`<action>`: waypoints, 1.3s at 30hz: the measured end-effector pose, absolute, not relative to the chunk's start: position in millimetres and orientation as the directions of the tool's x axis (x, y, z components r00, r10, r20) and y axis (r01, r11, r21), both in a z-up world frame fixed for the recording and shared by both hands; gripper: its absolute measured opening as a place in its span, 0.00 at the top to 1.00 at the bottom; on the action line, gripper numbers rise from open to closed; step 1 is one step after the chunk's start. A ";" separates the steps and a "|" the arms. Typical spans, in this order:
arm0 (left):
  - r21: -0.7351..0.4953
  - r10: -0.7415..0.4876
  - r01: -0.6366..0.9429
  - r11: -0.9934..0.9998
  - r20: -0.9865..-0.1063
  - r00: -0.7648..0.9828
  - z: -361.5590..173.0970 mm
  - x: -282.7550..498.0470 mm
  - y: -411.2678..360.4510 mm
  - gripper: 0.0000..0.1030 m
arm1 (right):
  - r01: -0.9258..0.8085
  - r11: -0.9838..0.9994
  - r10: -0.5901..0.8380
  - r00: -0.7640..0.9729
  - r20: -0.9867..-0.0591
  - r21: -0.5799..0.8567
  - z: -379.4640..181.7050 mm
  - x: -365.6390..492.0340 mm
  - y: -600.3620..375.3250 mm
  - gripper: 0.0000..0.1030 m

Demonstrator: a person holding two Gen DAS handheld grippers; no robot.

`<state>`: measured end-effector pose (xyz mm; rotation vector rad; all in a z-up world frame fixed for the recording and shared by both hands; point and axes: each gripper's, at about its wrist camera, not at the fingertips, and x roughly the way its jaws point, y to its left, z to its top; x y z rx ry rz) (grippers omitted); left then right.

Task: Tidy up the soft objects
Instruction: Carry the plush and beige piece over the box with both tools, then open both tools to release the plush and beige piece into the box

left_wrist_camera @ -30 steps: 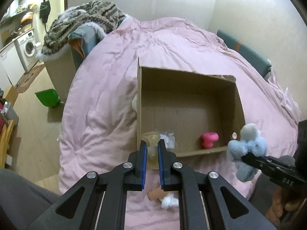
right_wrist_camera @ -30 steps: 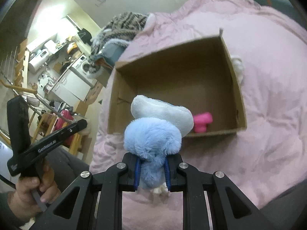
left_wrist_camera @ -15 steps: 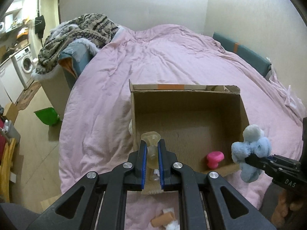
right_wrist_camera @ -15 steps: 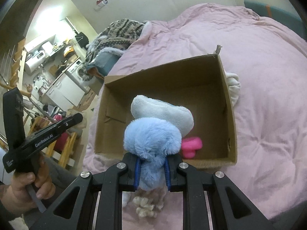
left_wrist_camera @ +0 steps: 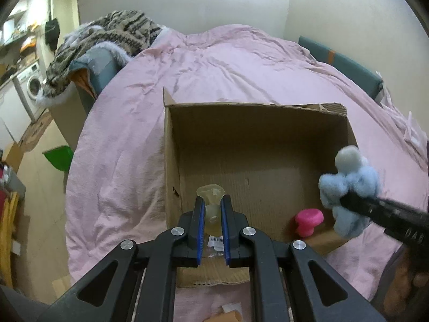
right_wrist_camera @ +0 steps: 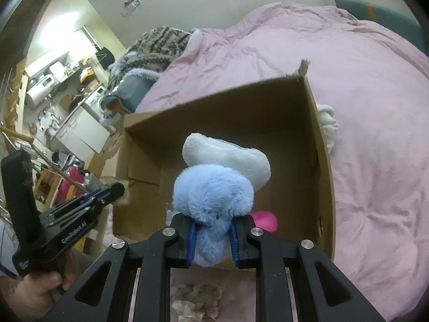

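An open cardboard box (left_wrist_camera: 171, 166) (right_wrist_camera: 325, 166) lies on the pink bed. A pink mushroom-shaped toy (left_wrist_camera: 309, 219) (right_wrist_camera: 265, 221) rests in it near the front wall. My left gripper (left_wrist_camera: 213, 206) is shut on a pale yellow translucent soft toy (left_wrist_camera: 211, 196), held over the box's front left part. My right gripper (right_wrist_camera: 211, 228) is shut on a fluffy blue and white plush (right_wrist_camera: 217, 193) (left_wrist_camera: 348, 187), held over the box's front right edge. It shows as a black arm at the right of the left wrist view.
The pink duvet (left_wrist_camera: 214, 67) covers the bed. A patterned blanket pile (left_wrist_camera: 107, 40) lies at the far left corner. A white plush (right_wrist_camera: 327, 123) lies outside the box's side. Small soft bits (right_wrist_camera: 193, 303) lie on the duvet below my grippers. A green bin (left_wrist_camera: 57, 158) stands on the floor.
Both grippers have moved forward toward the box with their toys, and now hang over its front part. The holds have not changed.
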<state>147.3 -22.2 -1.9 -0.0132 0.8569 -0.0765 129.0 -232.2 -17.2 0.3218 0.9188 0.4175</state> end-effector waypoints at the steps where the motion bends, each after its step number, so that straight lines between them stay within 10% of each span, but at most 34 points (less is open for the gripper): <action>1: -0.064 -0.084 0.055 0.996 -0.758 0.646 -3.3 148.9 -19.4 0.89 | -0.208 0.884 0.462 0.530 -0.711 0.419 -19.7 128.9 -230.0 0.79; 39: -0.063 -0.086 0.058 0.996 -0.750 0.655 -9.4 142.3 -24.3 0.70 | -0.211 0.919 0.394 0.480 -0.784 0.333 -39.8 132.2 -215.6 0.66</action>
